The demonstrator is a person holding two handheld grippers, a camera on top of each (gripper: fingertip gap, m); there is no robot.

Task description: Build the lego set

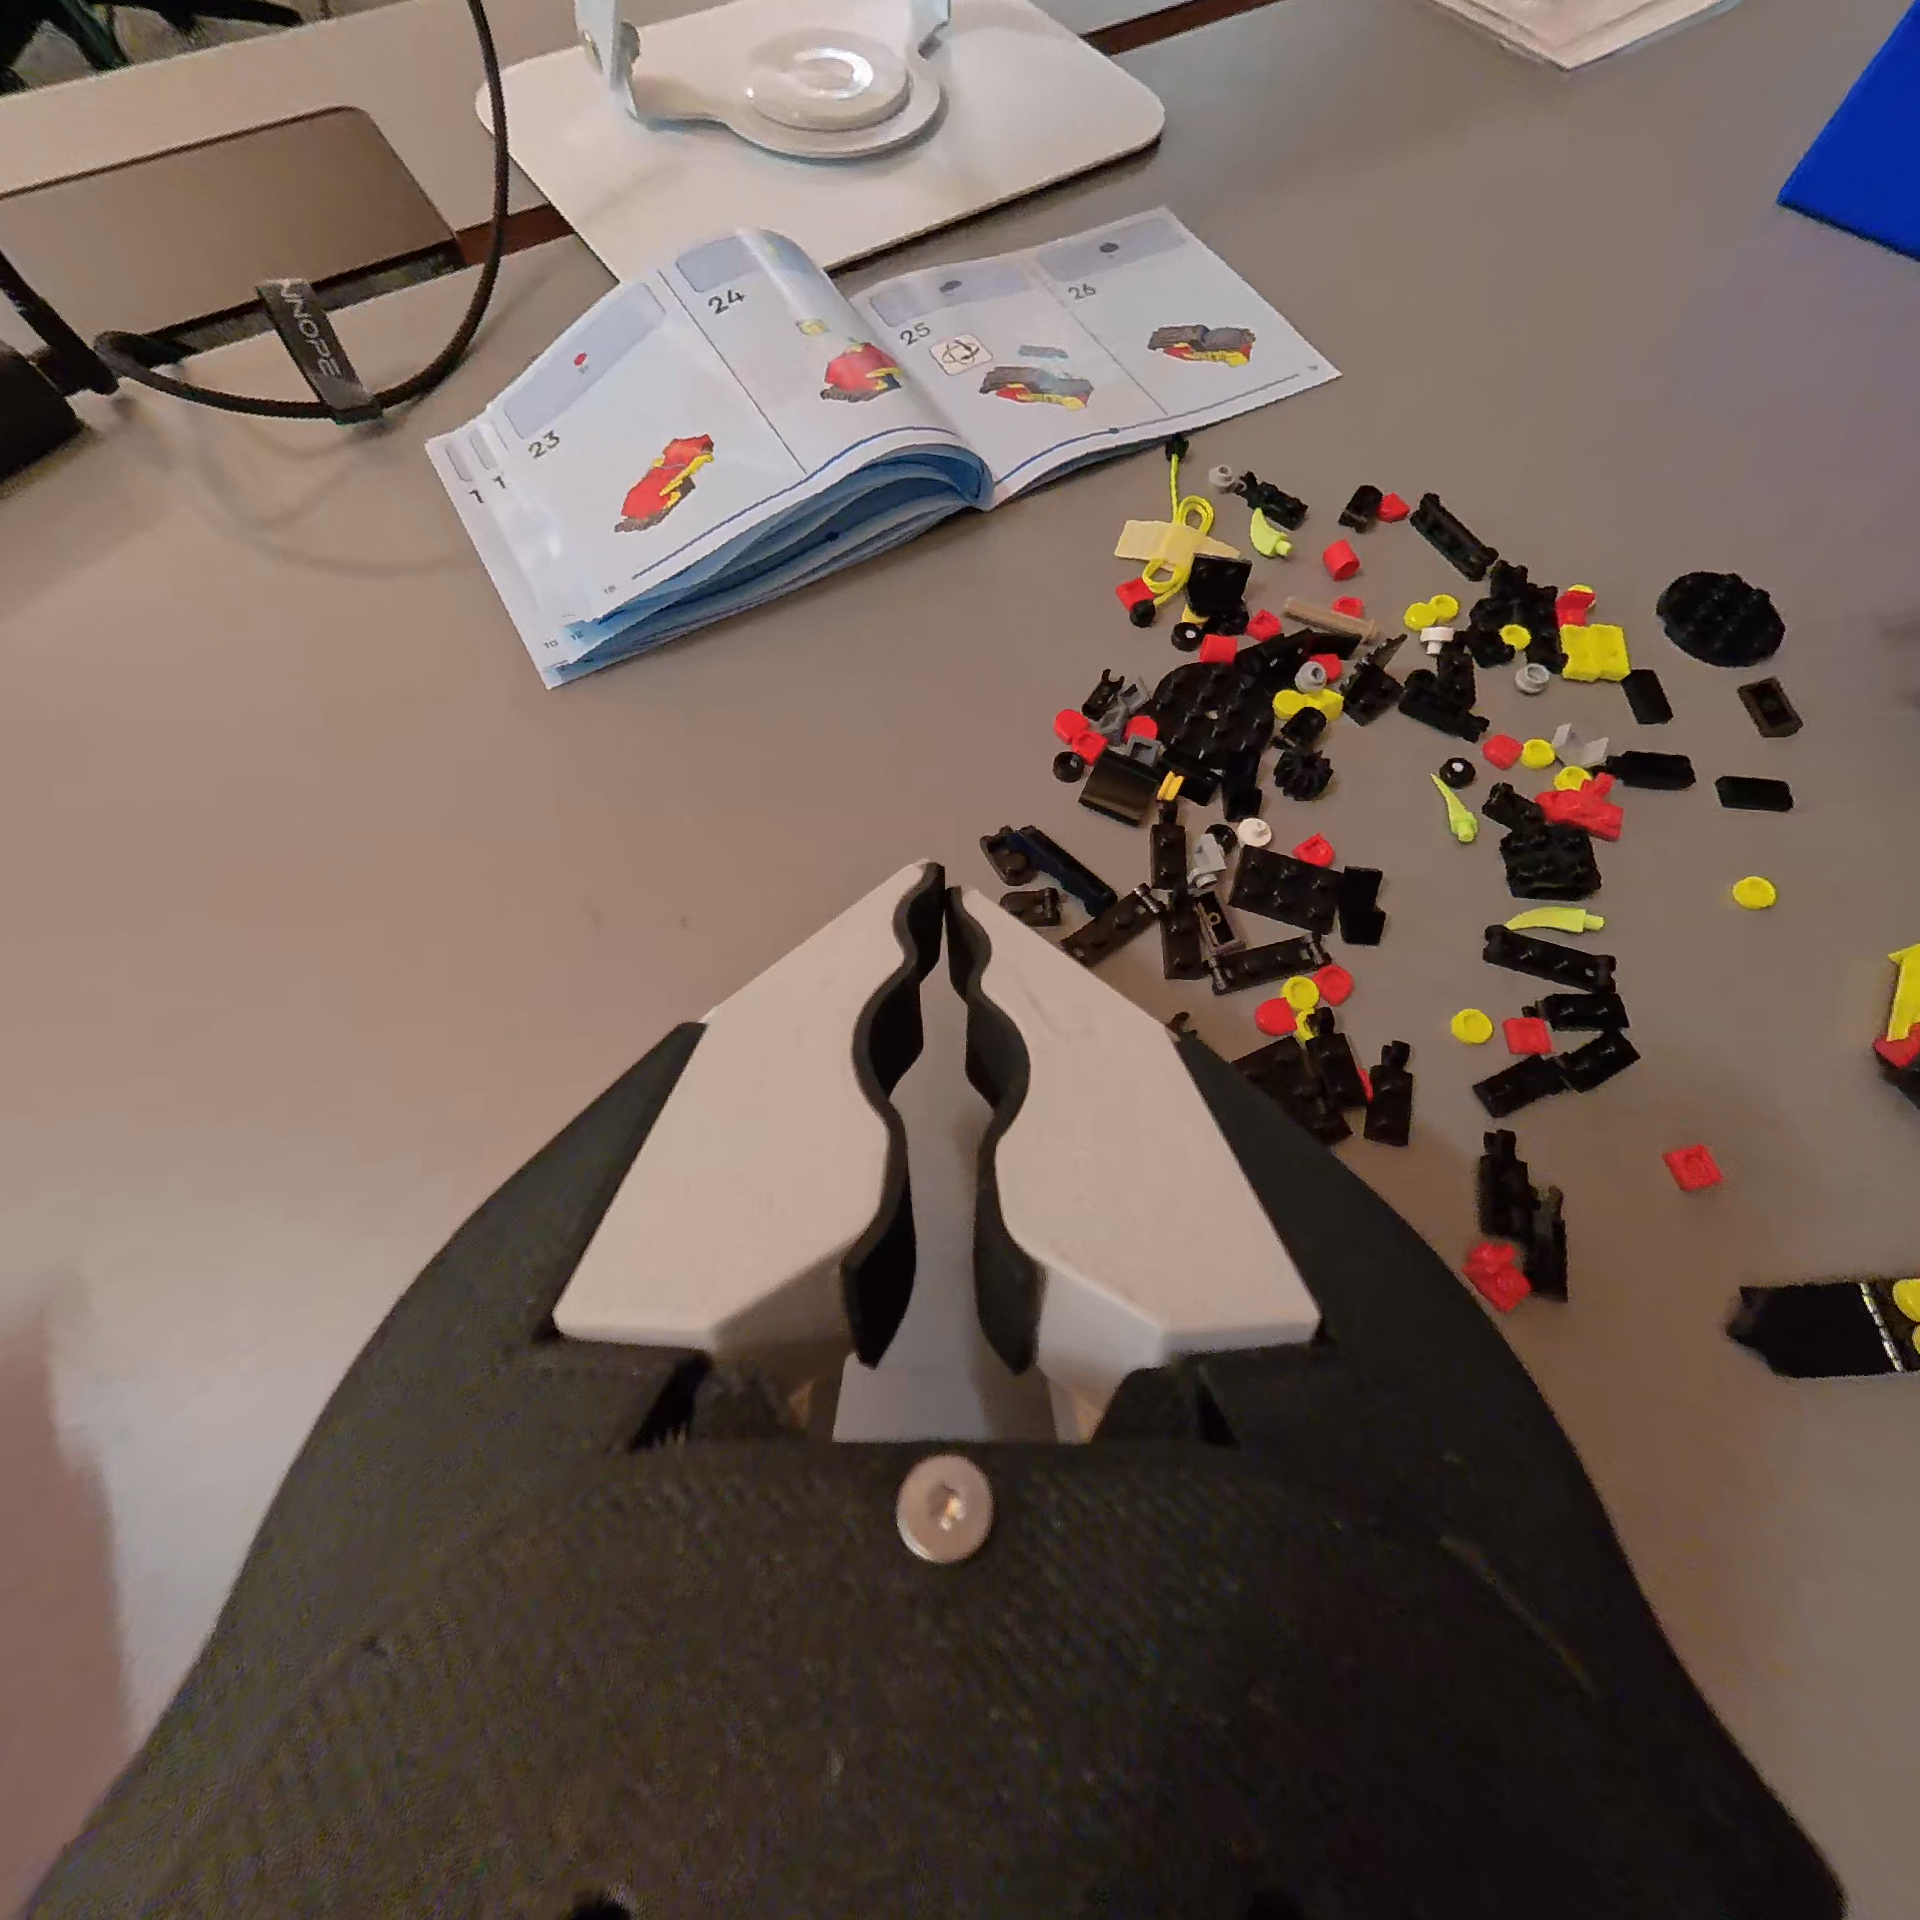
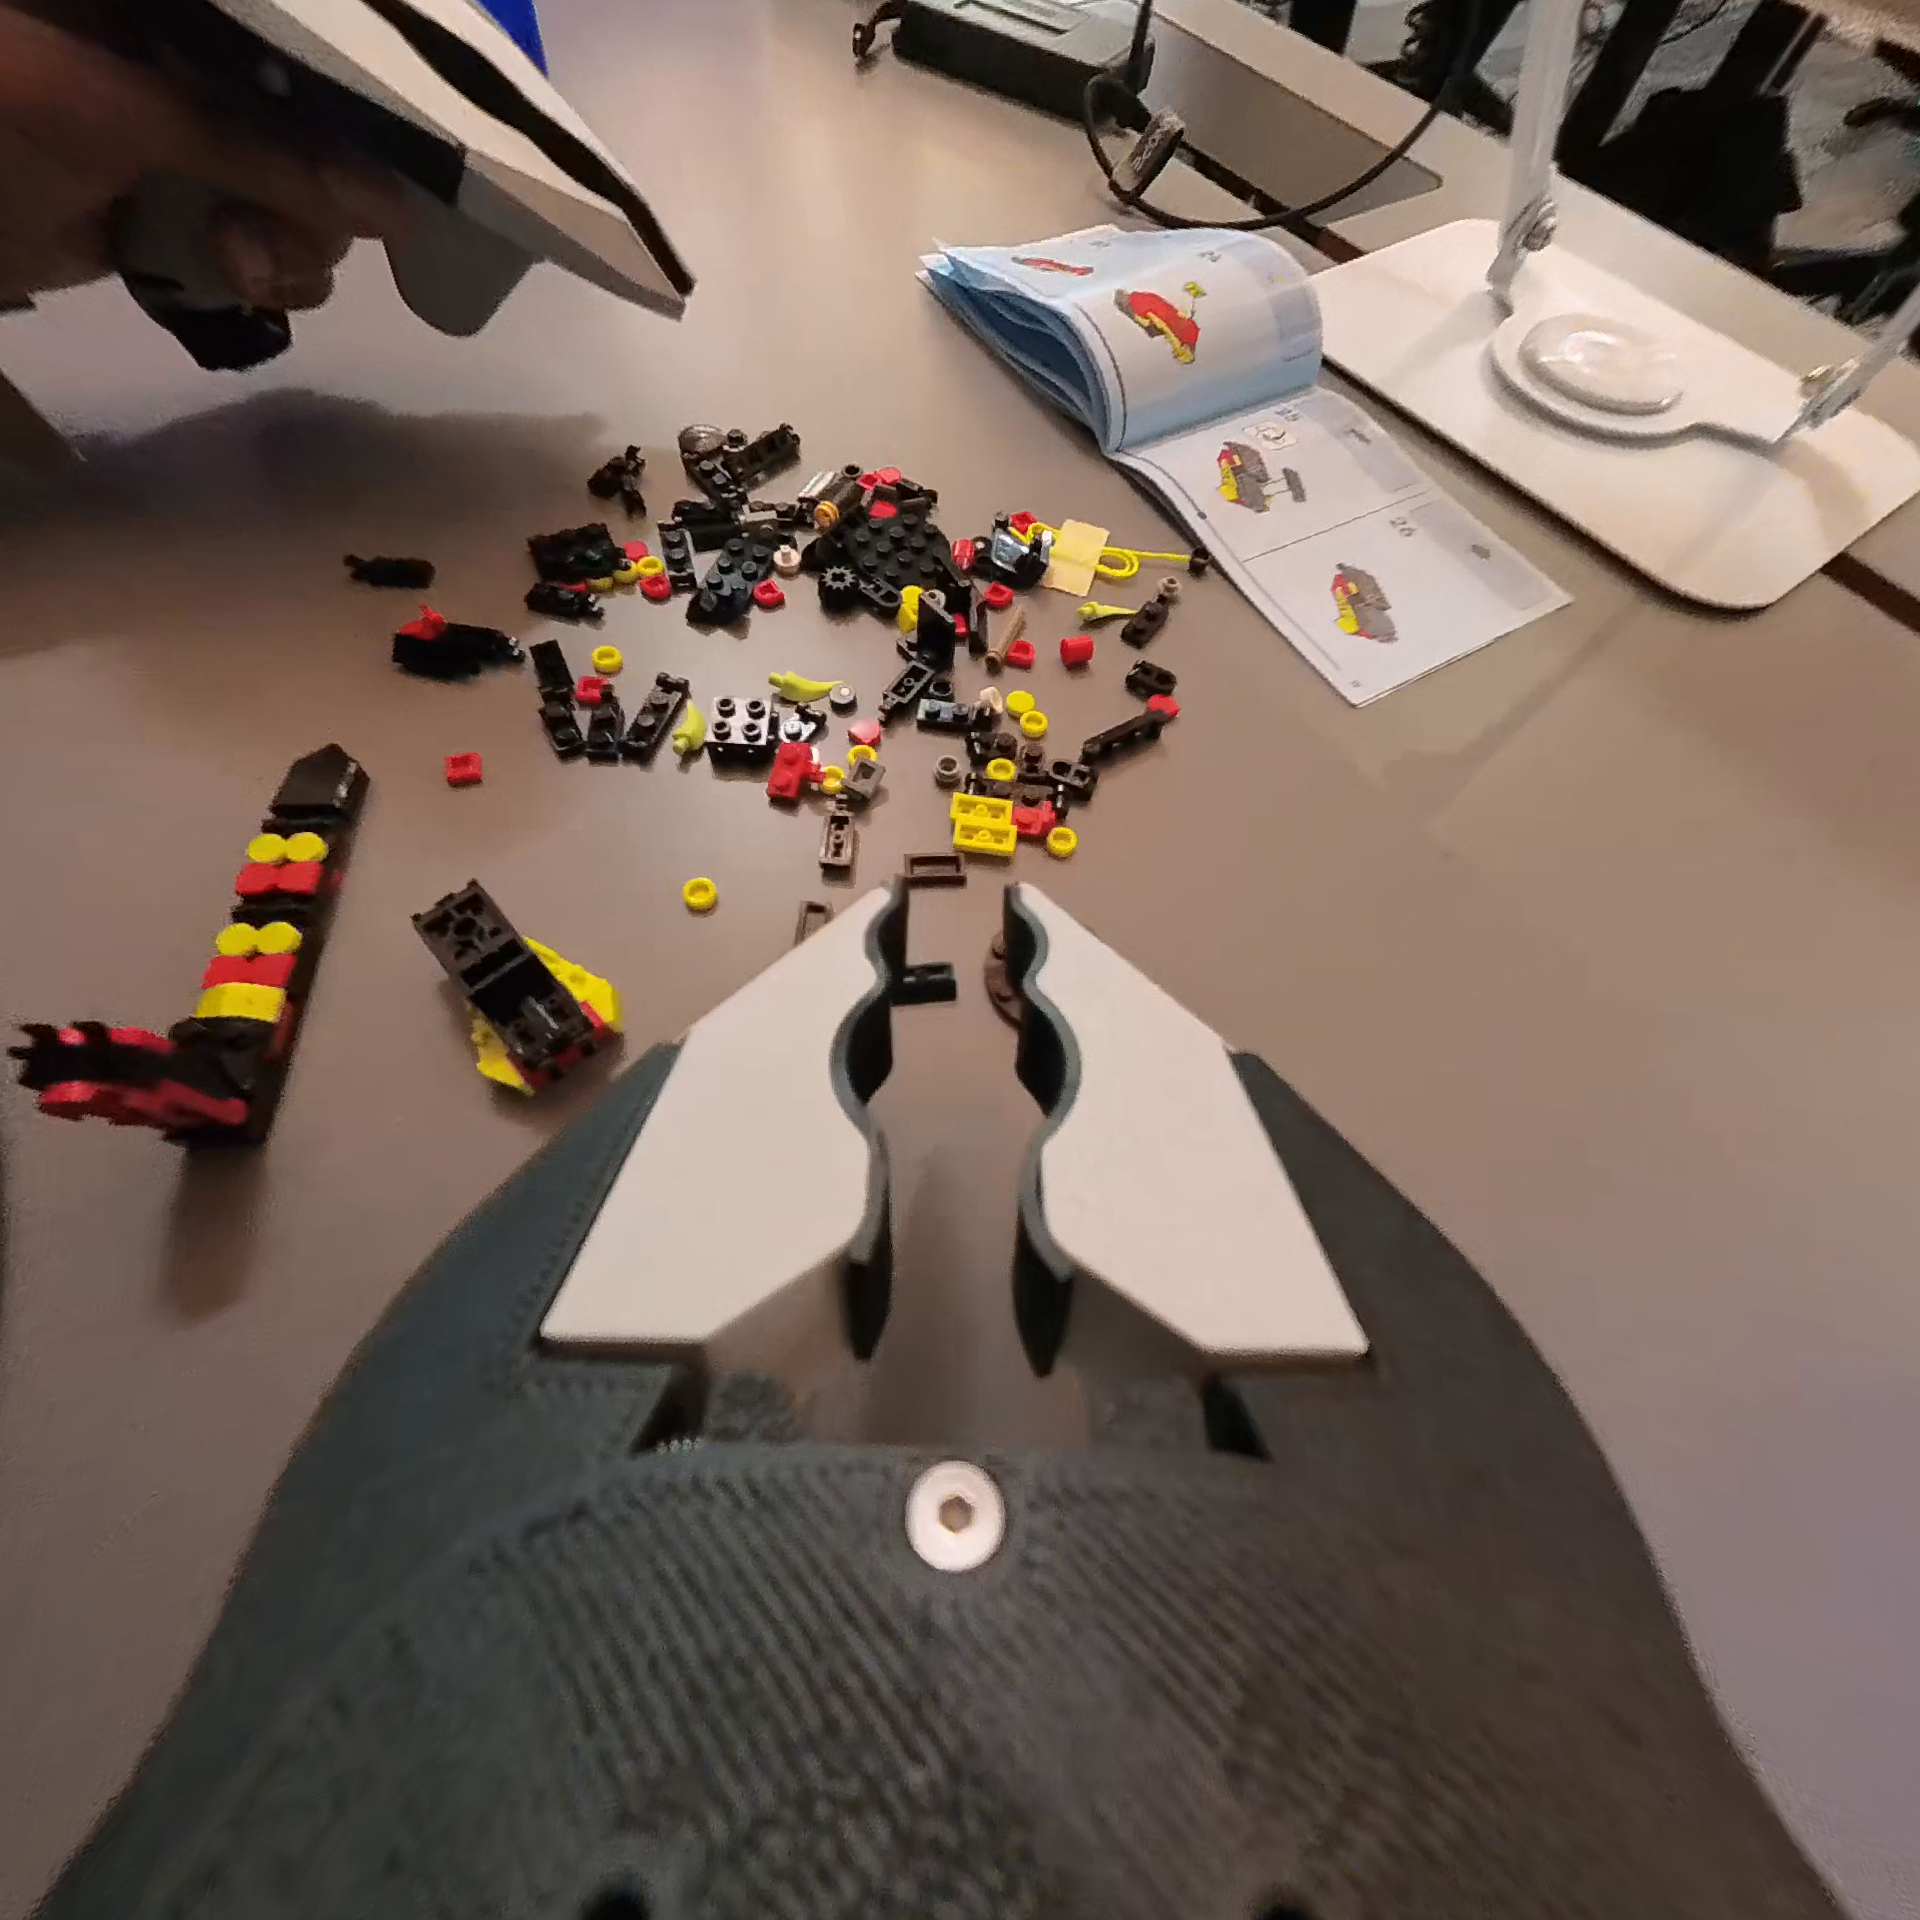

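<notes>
A pile of loose black, red and yellow lego pieces (image 1: 1351,779) lies on the grey table, right of and beyond my left gripper (image 1: 940,883), which is shut and empty above the table. The pile (image 2: 831,644) lies ahead of my right gripper (image 2: 951,899), which is open. A small black piece (image 2: 925,977) and a dark round piece (image 2: 997,977) lie on the table between its fingers. To its left lie a long black strip with yellow and red studs (image 2: 270,935) and a black-and-yellow sub-assembly (image 2: 520,987). The left gripper (image 2: 468,156) hovers at top left.
An open instruction booklet (image 1: 831,436) lies behind the pile; it also shows in the right wrist view (image 2: 1247,416). A white stand base (image 1: 831,135) sits behind it, a black cable (image 1: 312,395) at far left, a blue object (image 1: 1870,156) at far right. Tip to tip, the grippers are about 25 cm apart. To reach the blue object (image 1: 1870,156) in a straight line is about 25 cm for my right fingers, about 45 cm for my left.
</notes>
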